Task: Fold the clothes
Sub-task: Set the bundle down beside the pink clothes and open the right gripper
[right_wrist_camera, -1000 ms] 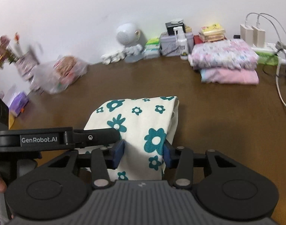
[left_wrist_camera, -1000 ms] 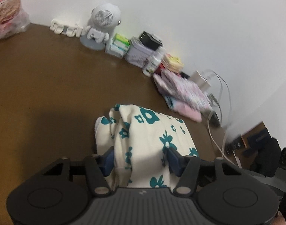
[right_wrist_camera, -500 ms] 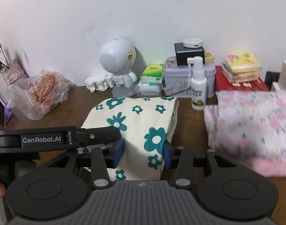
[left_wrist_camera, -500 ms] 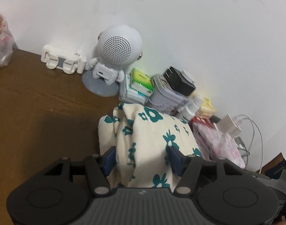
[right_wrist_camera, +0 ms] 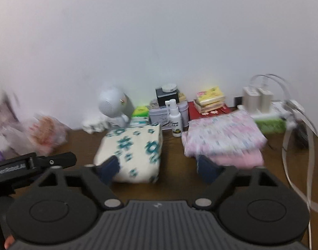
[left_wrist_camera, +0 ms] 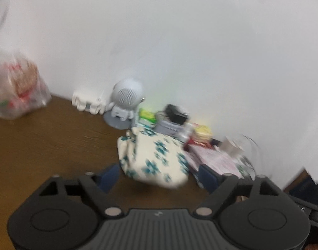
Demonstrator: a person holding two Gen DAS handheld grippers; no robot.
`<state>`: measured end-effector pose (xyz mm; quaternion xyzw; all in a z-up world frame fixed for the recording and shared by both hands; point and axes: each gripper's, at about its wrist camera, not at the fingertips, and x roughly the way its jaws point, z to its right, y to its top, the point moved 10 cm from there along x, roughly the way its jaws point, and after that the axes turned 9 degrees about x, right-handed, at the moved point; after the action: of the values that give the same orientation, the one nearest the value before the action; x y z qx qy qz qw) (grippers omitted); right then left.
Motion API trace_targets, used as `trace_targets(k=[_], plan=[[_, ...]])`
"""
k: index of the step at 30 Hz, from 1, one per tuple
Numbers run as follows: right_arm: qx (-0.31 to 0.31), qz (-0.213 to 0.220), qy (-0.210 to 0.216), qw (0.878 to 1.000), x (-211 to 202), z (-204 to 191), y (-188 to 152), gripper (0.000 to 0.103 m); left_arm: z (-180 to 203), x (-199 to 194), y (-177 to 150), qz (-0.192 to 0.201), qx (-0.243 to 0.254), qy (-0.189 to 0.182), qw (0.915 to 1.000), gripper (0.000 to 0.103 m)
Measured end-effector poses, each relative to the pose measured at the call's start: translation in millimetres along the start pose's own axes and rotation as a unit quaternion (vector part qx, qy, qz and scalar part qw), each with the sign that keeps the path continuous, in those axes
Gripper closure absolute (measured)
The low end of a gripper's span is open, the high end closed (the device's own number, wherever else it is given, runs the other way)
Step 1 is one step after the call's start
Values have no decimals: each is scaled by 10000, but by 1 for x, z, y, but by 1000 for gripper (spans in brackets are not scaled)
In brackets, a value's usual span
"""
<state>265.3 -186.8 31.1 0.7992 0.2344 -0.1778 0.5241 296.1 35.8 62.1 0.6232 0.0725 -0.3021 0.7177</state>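
Brown wood-grain bench [right_wrist_camera: 171,189] carries everything here, running back to a plain white wall. In the right wrist view, far left of the tongs, a crinkled clear plastic bag [right_wrist_camera: 47,133] sits blurred; a round white speaker figure [right_wrist_camera: 112,104] stands beyond it by the wall.

The left tongs [left_wrist_camera: 159,176] are level and low over the bench, pointing toward the wall, with the blue-padded fingers [left_wrist_camera: 109,177] spread wide and holding nothing. The folded floral cloth [left_wrist_camera: 153,160], cream with teal flowers, soft and rounded at its near edge, lies on the bench ahead of them, between the two fingertips as seen but free of both.

The right tongs [right_wrist_camera: 159,169] are likewise level and spread apart, gripping nothing. Their left finger [right_wrist_camera: 109,169] overlaps the near left corner of the floral cloth [right_wrist_camera: 134,152]; whether it touches cannot be told through the blur. The cloth forms a thick squarish packet ahead and left of centre.

Past it stand a grey tin [right_wrist_camera: 160,117] and a white spray bottle [right_wrist_camera: 175,118]. Ahead of the right finger lies a stack of folded pink clothes [right_wrist_camera: 223,137], patterned piece on top, plain pink beneath. Further right, white chargers [right_wrist_camera: 256,101] and looping white cables [right_wrist_camera: 292,145].
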Motion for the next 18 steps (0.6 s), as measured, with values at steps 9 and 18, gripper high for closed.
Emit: trace_targets(k=[9,18], plan=[[-94,-51,60,9999,-102,2,-99,0,50,-143,-126,-63,917,1202,9885,10],[-1300,-25,-832,9880,-123,8,-169,0,69,-130,-198,-514,1130,1586,9795,10]])
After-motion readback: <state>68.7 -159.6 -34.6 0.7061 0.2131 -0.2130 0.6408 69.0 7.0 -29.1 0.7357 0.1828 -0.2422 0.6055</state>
